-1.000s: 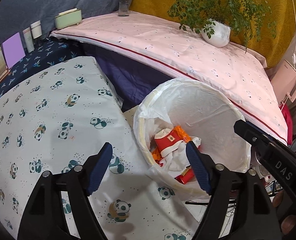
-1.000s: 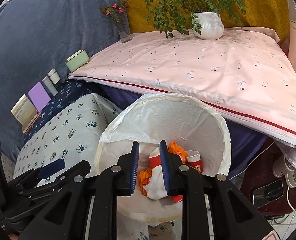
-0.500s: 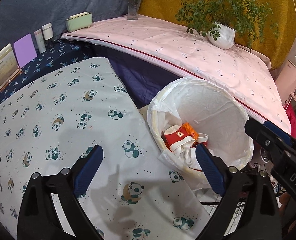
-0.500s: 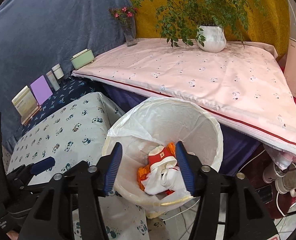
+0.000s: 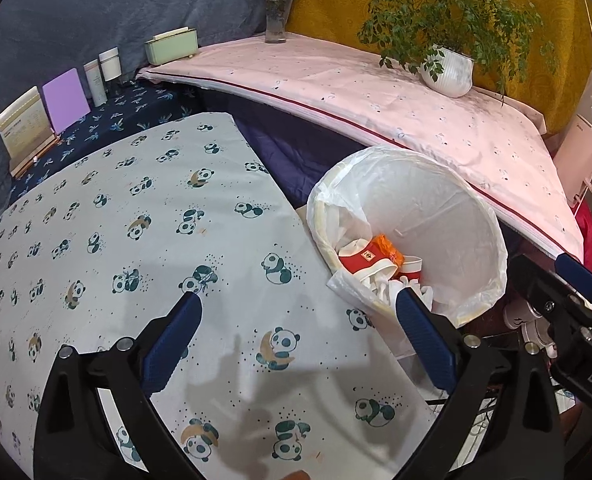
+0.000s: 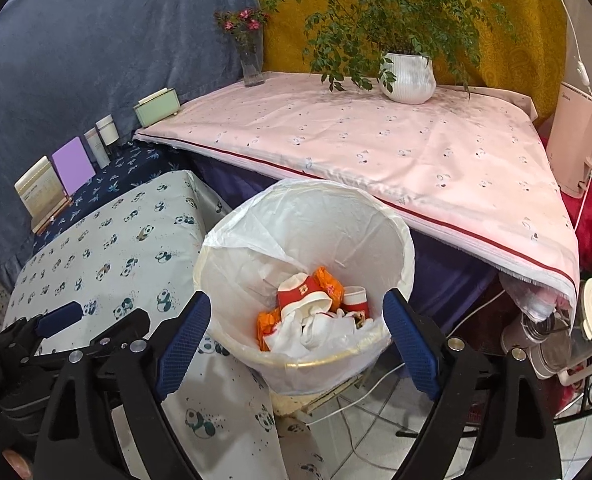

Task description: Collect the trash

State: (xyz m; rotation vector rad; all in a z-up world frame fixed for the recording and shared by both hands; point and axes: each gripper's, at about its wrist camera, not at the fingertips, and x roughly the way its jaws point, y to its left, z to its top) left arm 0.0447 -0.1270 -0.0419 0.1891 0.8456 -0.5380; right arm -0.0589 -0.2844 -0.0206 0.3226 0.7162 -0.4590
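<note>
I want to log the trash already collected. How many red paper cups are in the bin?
2 visible: one large crushed red cup in the middle of the bin, one smaller red cup right of it. Others may lie hidden under the white paper.

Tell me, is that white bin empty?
No. The bin holds red-and-white cups, orange wrappers and crumpled white paper.

White letters "DAS" stand on the black body of the right gripper (image 5: pixel 567 292) (at the left wrist view's right edge); nothing else reads clearly.

Both grippers' jaws opening wide, empty: left gripper (image 5: pixel 296 332), right gripper (image 6: pixel 296 324).
</note>
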